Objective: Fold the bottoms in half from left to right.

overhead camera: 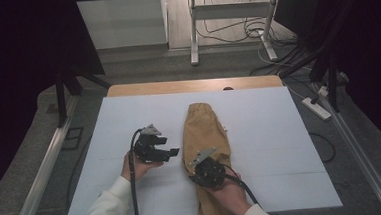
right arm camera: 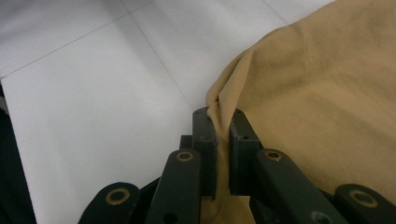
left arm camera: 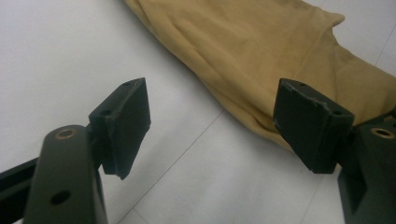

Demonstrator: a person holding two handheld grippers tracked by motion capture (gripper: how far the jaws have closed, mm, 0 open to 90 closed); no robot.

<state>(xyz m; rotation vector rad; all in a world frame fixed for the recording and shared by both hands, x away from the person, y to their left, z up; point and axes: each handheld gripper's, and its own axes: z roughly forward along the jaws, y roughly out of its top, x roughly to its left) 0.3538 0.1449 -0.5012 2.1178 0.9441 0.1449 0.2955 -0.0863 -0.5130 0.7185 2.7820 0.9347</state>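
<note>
A tan cloth garment (overhead camera: 205,136) lies folded lengthwise down the middle of the white table cover (overhead camera: 260,128), reaching past the near edge. My right gripper (overhead camera: 193,163) is shut on the garment's left edge, and the right gripper view shows a ridge of tan fabric (right arm camera: 223,109) pinched between the jaws (right arm camera: 223,149). My left gripper (overhead camera: 173,152) stands open just left of the garment, jaws pointing toward it. In the left gripper view the tan cloth (left arm camera: 261,51) lies beyond the spread fingertips (left arm camera: 126,121), and nothing sits between them.
A wooden table edge (overhead camera: 192,85) shows behind the white cover. Beyond it stand a white metal frame (overhead camera: 233,14) and loose cables on the floor. A power strip (overhead camera: 317,108) lies to the right, and metal rails (overhead camera: 42,171) run along both sides.
</note>
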